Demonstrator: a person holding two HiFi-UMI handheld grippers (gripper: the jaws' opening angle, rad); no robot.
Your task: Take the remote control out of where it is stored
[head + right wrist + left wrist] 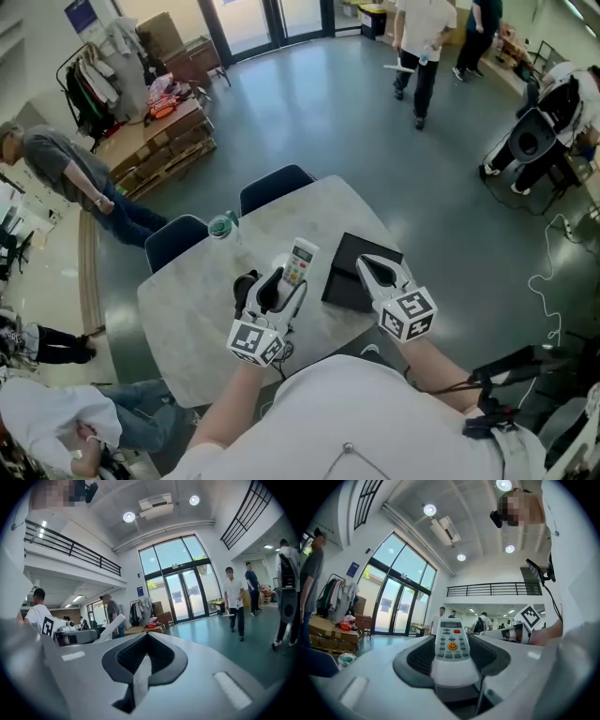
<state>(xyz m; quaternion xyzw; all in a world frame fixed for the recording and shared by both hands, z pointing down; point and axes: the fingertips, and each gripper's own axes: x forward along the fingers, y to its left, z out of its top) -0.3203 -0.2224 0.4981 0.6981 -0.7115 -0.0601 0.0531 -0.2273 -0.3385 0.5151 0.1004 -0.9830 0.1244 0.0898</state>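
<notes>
My left gripper [284, 279] is shut on the lower end of a white remote control [300, 259], held above the marble table [187, 319]. In the left gripper view the remote [451, 641] stands between the pads, buttons and a yellow smiley key facing the camera. A flat black box [349, 270] lies on the table just right of the remote. My right gripper [374, 269] hovers over that box with its jaws shut and nothing between them; in its own view the right gripper [146, 654] is pressed together. The left gripper and the remote [111, 626] show at that view's left.
A clear cup with a green lid [221, 228] stands near the table's far edge. Two dark blue chairs [275, 186] [174, 240] are tucked in on the far side. People stand and walk on the grey floor [375, 122] beyond; pallets with boxes [159, 141] lie far left.
</notes>
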